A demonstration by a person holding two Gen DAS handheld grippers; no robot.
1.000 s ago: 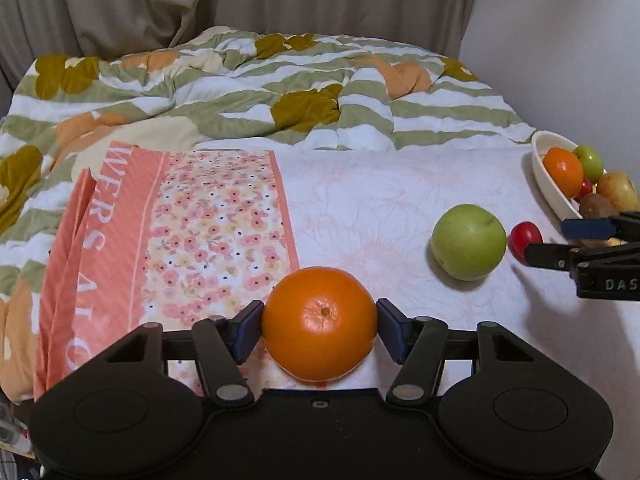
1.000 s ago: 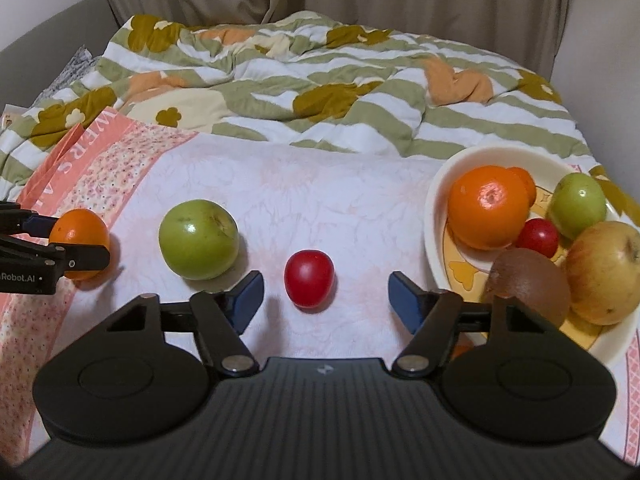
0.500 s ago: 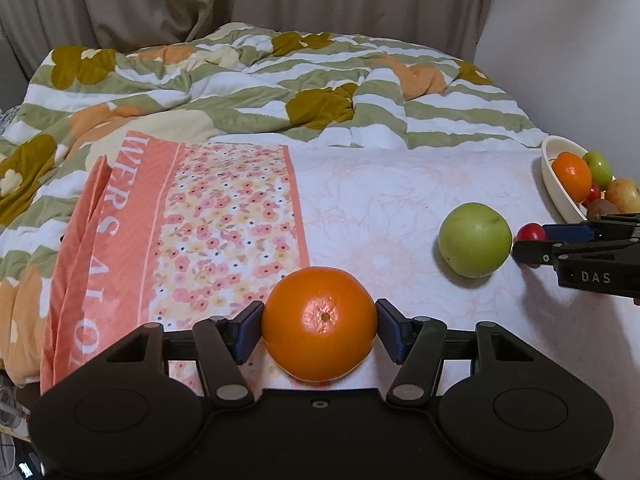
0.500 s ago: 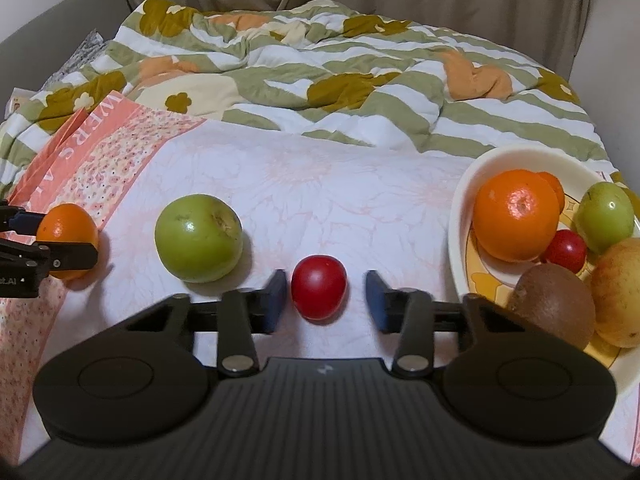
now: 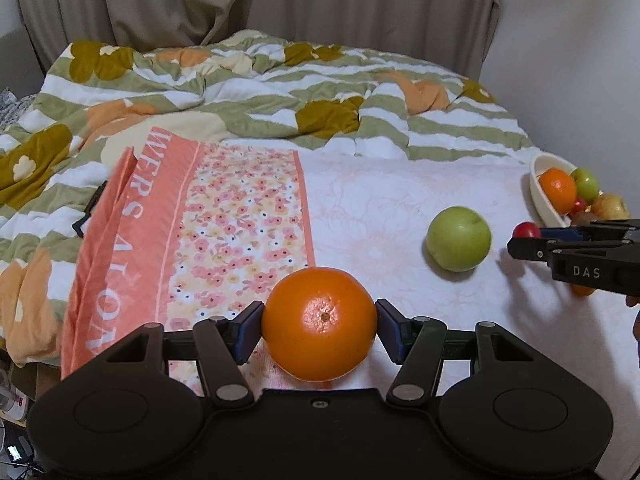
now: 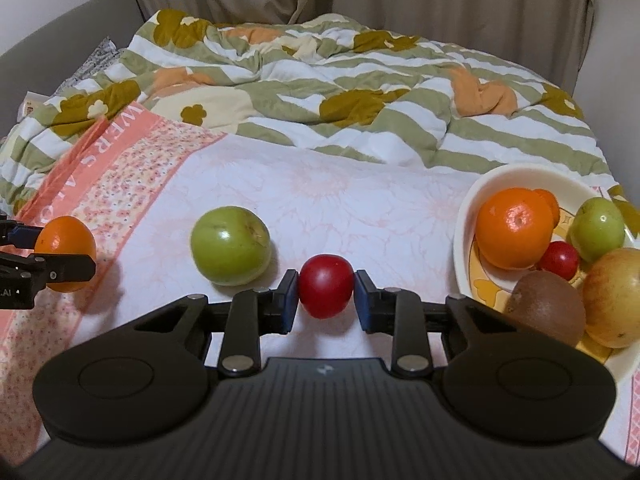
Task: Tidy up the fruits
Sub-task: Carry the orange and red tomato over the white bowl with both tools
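My left gripper (image 5: 319, 326) is shut on an orange (image 5: 319, 323), held just above the pink flowered sheet (image 5: 240, 216). My right gripper (image 6: 326, 294) is shut on a small red fruit (image 6: 326, 291) that sits low over the white bedsheet. A green apple (image 6: 231, 251) lies on the sheet between the two grippers, also seen as the green apple (image 5: 458, 239) in the left wrist view. A cream bowl (image 6: 464, 216) at the right holds an orange (image 6: 514, 233), a green apple, a small red fruit, a kiwi (image 6: 550, 306) and a yellowish apple.
A crumpled green, white and orange quilt (image 6: 340, 92) covers the far half of the bed. Curtains (image 5: 240, 4) and a pale wall stand behind it. The bed's left edge drops to clutter on the floor (image 5: 16, 412).
My right gripper's jaws closed onto the small red fruit. My left gripper lifted the orange slightly, and the bed looks a little farther below it.
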